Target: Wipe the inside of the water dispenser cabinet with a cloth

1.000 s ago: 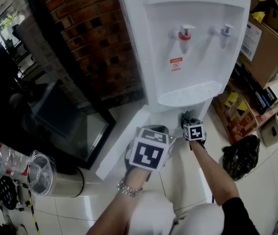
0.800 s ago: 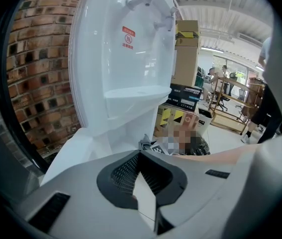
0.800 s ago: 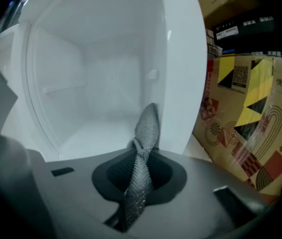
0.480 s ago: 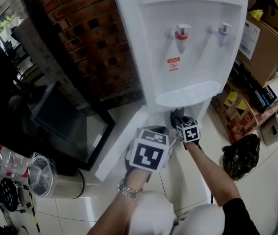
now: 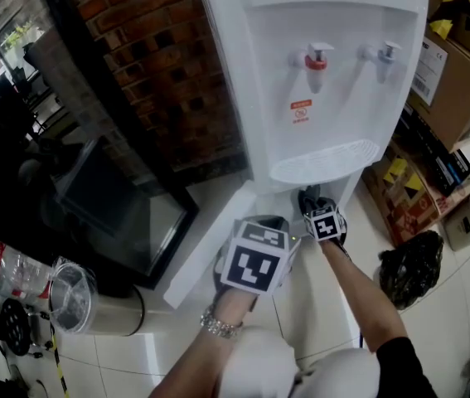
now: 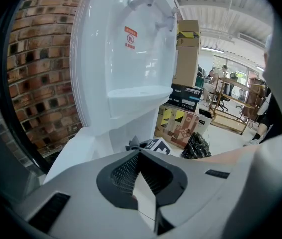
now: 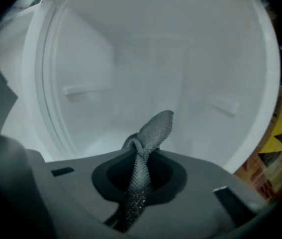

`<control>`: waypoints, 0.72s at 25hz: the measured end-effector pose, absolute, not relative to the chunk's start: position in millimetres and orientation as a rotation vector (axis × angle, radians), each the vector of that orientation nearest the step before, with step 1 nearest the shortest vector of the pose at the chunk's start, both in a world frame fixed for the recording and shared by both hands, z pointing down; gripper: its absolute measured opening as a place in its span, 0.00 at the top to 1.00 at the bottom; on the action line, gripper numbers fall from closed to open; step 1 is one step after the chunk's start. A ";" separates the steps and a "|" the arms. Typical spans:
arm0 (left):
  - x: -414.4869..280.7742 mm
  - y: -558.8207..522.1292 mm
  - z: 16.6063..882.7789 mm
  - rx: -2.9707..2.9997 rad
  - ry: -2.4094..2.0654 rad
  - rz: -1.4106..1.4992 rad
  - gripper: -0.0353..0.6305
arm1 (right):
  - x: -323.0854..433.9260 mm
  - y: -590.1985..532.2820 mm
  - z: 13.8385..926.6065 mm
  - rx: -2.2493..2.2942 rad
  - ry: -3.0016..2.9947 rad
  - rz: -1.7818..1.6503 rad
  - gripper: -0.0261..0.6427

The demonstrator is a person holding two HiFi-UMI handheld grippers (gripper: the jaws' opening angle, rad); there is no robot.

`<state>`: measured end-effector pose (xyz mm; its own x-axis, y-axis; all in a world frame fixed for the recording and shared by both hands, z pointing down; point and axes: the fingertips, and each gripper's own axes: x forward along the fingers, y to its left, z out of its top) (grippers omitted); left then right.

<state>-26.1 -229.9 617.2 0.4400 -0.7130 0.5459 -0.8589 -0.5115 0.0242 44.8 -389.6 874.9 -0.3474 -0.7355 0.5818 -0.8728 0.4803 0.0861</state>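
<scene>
Brick wall (image 5: 160, 65) at the left, with a white dispenser (image 5: 326, 81) standing against it. Its low door (image 5: 205, 243) hangs open. Left gripper (image 6: 141, 180) is beside the door, jaws pressed together with nothing between them. Right gripper (image 7: 140, 171) points into the cabinet (image 7: 145, 59) under the drip tray (image 5: 322, 162), jaws clamped on a grey cloth (image 7: 150, 133). The cloth's free end stands up against the white interior; contact with a wall is unclear. Cardboard boxes (image 5: 454, 65) and a black bag (image 5: 404, 272) sit at the right.
</scene>
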 end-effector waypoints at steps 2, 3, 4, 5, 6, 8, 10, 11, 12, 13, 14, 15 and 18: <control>-22.7 -230.5 617.9 2.400 -1.343 0.691 0.94 | 71.3 -396.2 875.6 1.383 -2.129 0.328 0.92; -20.5 -230.4 618.3 2.402 -1.337 0.692 0.94 | 81.8 -398.1 876.6 1.407 -2.112 0.338 0.92; -18.8 -230.1 618.7 2.405 -1.331 0.694 0.94 | 89.8 -399.5 876.9 1.431 -2.102 0.351 0.92; -18.2 -230.0 618.9 2.406 -1.328 0.696 0.94 | 94.8 -400.7 875.6 1.454 -2.100 0.367 0.92; -18.8 -230.2 618.9 2.406 -1.330 0.697 0.94 | 96.1 -402.1 872.5 1.477 -2.109 0.386 0.92; -21.3 -231.2 618.9 2.402 -1.339 0.698 0.94 | 87.3 -404.6 864.8 1.496 -2.151 0.414 0.92; -21.9 -231.6 619.8 2.400 -1.340 0.701 0.94 | 67.5 -404.3 869.1 1.448 -2.197 0.426 0.92; -22.1 -231.6 620.5 2.398 -1.340 0.702 0.94 | 53.3 -402.9 871.1 1.407 -2.229 0.419 0.92; -22.7 -231.7 621.2 2.395 -1.342 0.703 0.94 | 36.4 -400.0 870.2 1.359 -2.272 0.406 0.92; -23.4 -231.7 621.6 2.392 -1.344 0.704 0.94 | 18.2 -395.1 867.9 1.302 -2.316 0.393 0.92; -24.0 -231.9 621.8 2.389 -1.346 0.703 0.94 | 0.8 -389.0 865.3 1.244 -2.353 0.380 0.92; -24.4 -232.1 621.8 2.387 -1.348 0.702 0.94 | -13.7 -383.5 862.2 1.200 -2.377 0.362 0.92; -25.6 -232.9 621.3 2.386 -1.352 0.702 0.94 | -36.2 -377.0 855.1 1.148 -2.397 0.307 0.92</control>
<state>-25.6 -232.9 621.3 0.4343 -0.7101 0.5541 -0.8618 -0.5066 0.0262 -36.2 -377.0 855.1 -0.5444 -0.6765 0.4959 -0.7796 0.6263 -0.0015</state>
